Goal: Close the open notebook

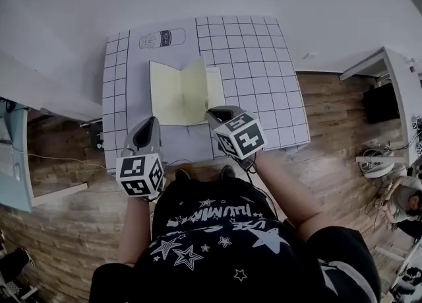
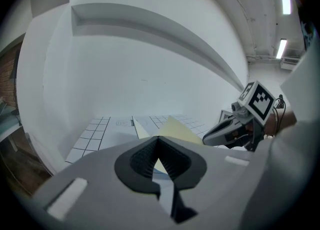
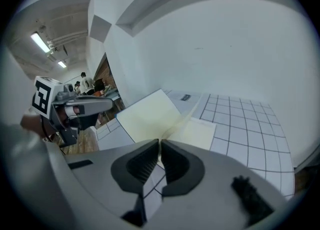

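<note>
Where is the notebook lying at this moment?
In the head view the notebook lies open in the middle of the grid mat, just beyond the left gripper and the right gripper.

Open yellow notebook on gridded table at upper centre, left gripper and right gripper just below.
</note>
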